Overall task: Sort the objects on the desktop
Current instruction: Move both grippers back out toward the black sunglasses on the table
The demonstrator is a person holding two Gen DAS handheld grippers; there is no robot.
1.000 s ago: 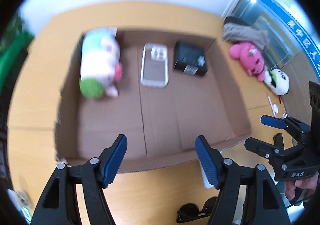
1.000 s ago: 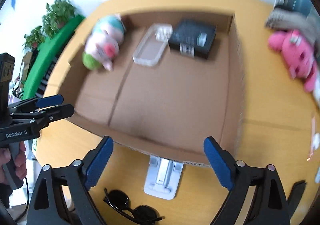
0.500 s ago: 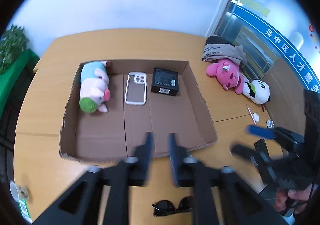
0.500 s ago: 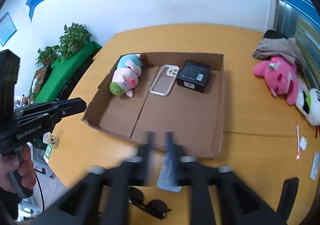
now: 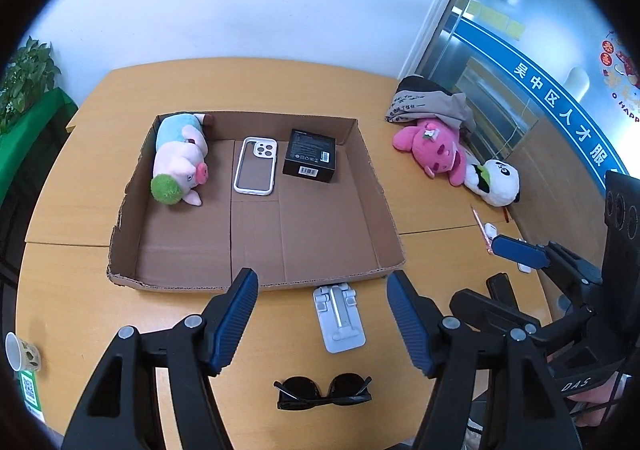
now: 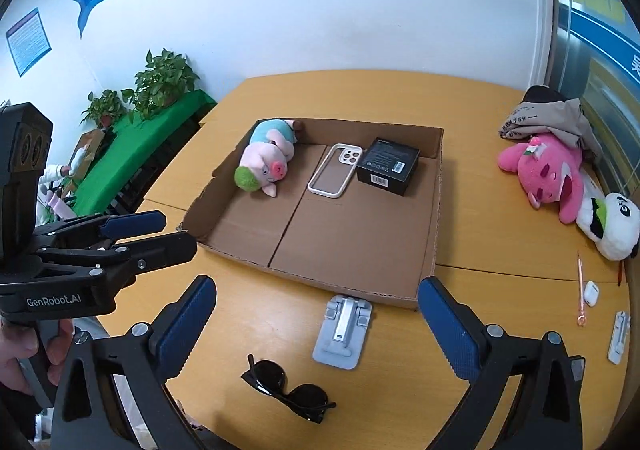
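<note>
A shallow cardboard box point(image 5: 392, 226) point(image 6: 438, 209) lies on the wooden table. It holds a pig plush point(image 5: 180, 165) point(image 6: 266, 161), a clear phone case point(image 5: 256, 165) point(image 6: 334, 169) and a black box point(image 5: 310, 155) point(image 6: 388, 165). In front of it lie a grey phone stand point(image 5: 340, 318) point(image 6: 344, 330) and black sunglasses point(image 5: 324, 392) point(image 6: 288, 384). My left gripper point(image 5: 322, 322) is open and empty above the stand. My right gripper point(image 6: 316, 328) is open and empty, also short of the box's near edge.
A pink plush point(image 5: 436, 149) point(image 6: 548, 173), a panda plush point(image 5: 494, 179) point(image 6: 610, 226) and a folded cloth point(image 5: 428, 103) lie right of the box. A pen point(image 6: 580, 286), an earbud case point(image 6: 591, 292) and a small white item point(image 6: 618, 336) lie at the right edge. A paper cup point(image 5: 18, 350) stands near left.
Both grippers have pulled back and up from the box. Their jaws closed half a second ago and are open again now. The stand and sunglasses are now in full view.
</note>
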